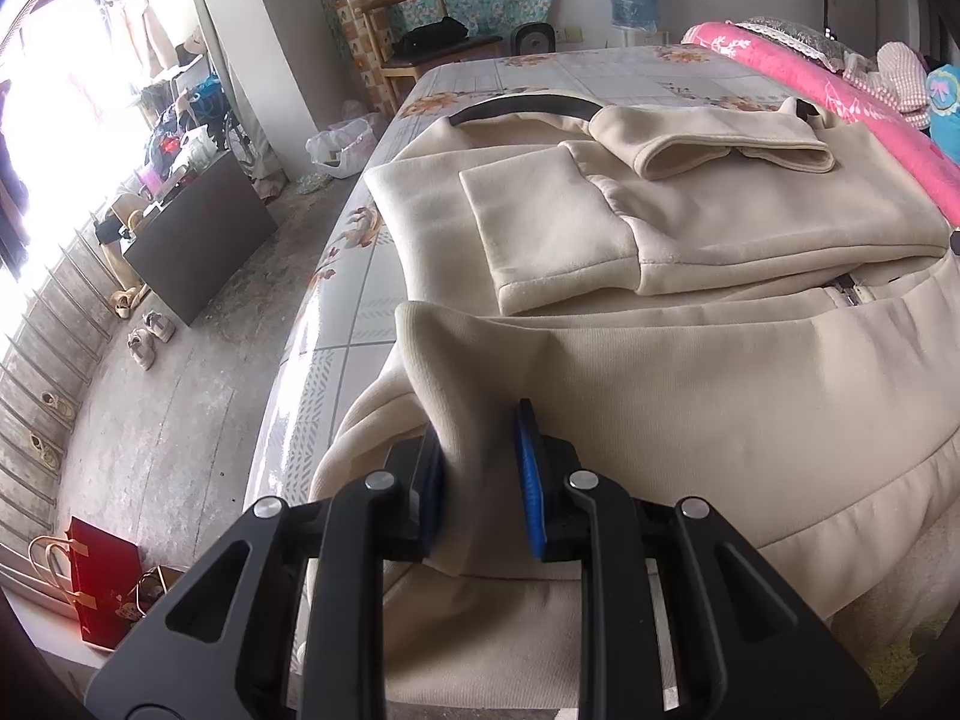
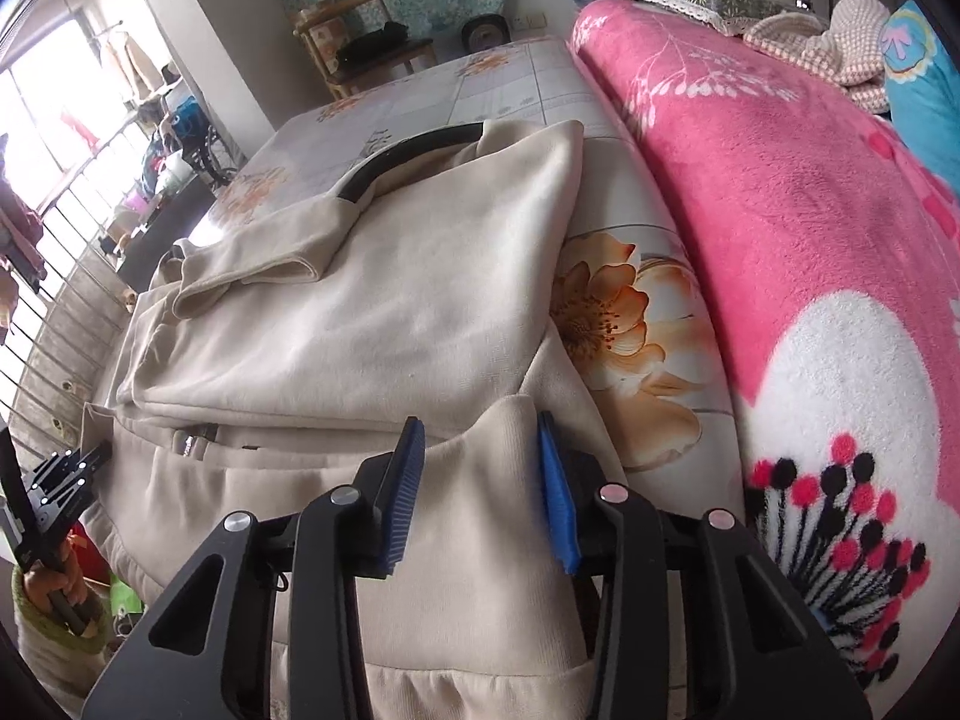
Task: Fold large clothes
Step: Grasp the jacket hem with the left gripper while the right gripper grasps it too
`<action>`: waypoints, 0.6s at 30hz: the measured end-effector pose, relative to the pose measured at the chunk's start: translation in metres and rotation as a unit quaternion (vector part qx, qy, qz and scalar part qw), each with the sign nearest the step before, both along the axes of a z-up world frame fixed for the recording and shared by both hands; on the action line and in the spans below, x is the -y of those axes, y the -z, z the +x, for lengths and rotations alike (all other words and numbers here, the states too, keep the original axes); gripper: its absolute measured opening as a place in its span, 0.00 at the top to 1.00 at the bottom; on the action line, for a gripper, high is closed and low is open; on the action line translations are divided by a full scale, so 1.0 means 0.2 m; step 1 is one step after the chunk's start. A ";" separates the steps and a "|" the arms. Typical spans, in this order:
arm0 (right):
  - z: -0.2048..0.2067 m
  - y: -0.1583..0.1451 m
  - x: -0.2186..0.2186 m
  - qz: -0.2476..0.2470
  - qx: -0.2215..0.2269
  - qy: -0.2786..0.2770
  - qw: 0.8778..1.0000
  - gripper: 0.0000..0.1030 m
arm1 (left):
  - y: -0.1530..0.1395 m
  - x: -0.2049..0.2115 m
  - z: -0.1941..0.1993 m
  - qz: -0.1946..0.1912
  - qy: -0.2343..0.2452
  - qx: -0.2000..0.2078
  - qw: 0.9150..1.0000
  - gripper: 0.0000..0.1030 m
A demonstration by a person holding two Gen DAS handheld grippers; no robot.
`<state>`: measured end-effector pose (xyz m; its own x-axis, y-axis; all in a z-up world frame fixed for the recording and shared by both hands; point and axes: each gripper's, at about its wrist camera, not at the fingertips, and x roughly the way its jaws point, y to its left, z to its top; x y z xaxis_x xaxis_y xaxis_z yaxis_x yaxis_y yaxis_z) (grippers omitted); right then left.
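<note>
A cream zip-up hoodie (image 1: 690,228) lies on a flower-print bed (image 1: 600,75), sleeves folded over its chest, black trim at the far hood edge. My left gripper (image 1: 480,468) is shut on the hoodie's near left hem corner, which bunches up between the blue pads (image 1: 531,480). In the right wrist view the hoodie (image 2: 372,312) fills the middle. My right gripper (image 2: 480,480) holds the near right hem corner between its blue pads (image 2: 555,498). The left gripper also shows in the right wrist view (image 2: 54,492) at the far left.
A pink flowered blanket (image 2: 780,210) lies along the bed's right side with pillows (image 2: 840,42) behind it. Left of the bed are the bare floor (image 1: 198,372), a dark cabinet (image 1: 198,234), shoes, a red bag (image 1: 102,588) and a wooden chair (image 1: 414,36) at the far end.
</note>
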<state>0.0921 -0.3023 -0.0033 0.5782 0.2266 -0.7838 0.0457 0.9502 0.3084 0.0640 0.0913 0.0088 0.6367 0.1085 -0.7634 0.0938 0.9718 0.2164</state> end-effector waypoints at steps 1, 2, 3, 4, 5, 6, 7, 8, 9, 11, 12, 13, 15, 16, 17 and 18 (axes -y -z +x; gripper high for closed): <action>-0.01 -0.01 0.01 0.002 -0.002 -0.002 1.000 0.65 | 0.00 0.00 0.00 -0.001 0.000 0.000 1.000 0.80; -0.03 -0.02 0.01 0.004 -0.004 -0.004 1.000 0.66 | 0.00 0.00 0.00 -0.002 0.000 0.000 1.000 0.80; -0.04 -0.02 0.01 0.004 -0.006 -0.006 1.000 0.66 | 0.00 -0.01 0.00 -0.004 -0.001 -0.001 1.000 0.80; -0.07 -0.02 0.01 0.002 -0.011 -0.008 1.000 0.66 | 0.00 -0.01 0.00 -0.005 -0.001 -0.001 1.000 0.80; -0.10 -0.01 0.01 -0.003 -0.017 -0.009 1.000 0.66 | 0.00 -0.01 0.00 -0.006 -0.002 -0.002 1.000 0.80; -0.12 -0.01 0.00 -0.007 -0.023 -0.012 1.000 0.67 | 0.00 -0.01 0.00 -0.007 -0.002 -0.002 1.000 0.80; -0.14 0.00 -0.01 -0.020 -0.029 -0.015 0.999 0.69 | 0.00 -0.01 0.00 -0.007 -0.002 -0.003 1.000 0.80; -0.15 0.01 -0.02 -0.032 -0.031 -0.016 0.999 0.74 | 0.00 -0.01 0.00 -0.008 -0.002 -0.004 1.000 0.80; -0.15 0.01 -0.03 -0.049 -0.033 -0.017 0.998 0.77 | 0.00 -0.02 0.00 -0.009 -0.002 -0.005 1.000 0.80; -0.15 0.01 -0.06 -0.075 -0.034 -0.015 0.996 0.79 | -0.01 -0.02 0.01 -0.011 -0.004 -0.007 1.000 0.80; -0.14 0.01 -0.07 -0.085 -0.034 -0.014 0.996 0.80 | -0.01 -0.02 0.01 -0.012 -0.005 -0.008 1.000 0.80; -0.13 0.01 -0.09 -0.101 -0.033 -0.014 0.994 0.80 | -0.01 -0.02 0.01 -0.014 -0.007 -0.010 1.000 0.80; -0.13 0.01 -0.14 -0.133 -0.033 -0.015 0.990 0.80 | -0.01 -0.02 0.02 -0.016 -0.010 -0.011 1.000 0.80; -0.12 0.01 -0.15 -0.144 -0.032 -0.015 0.989 0.80 | -0.01 -0.02 0.01 -0.017 -0.011 -0.012 1.000 0.80; -0.12 0.02 -0.16 -0.156 -0.031 -0.016 0.987 0.80 | -0.01 -0.02 0.01 -0.017 -0.011 -0.011 1.000 0.80; -0.13 0.02 -0.18 -0.168 -0.029 -0.017 0.985 0.80 | -0.01 -0.02 0.01 -0.016 -0.011 -0.010 1.000 0.80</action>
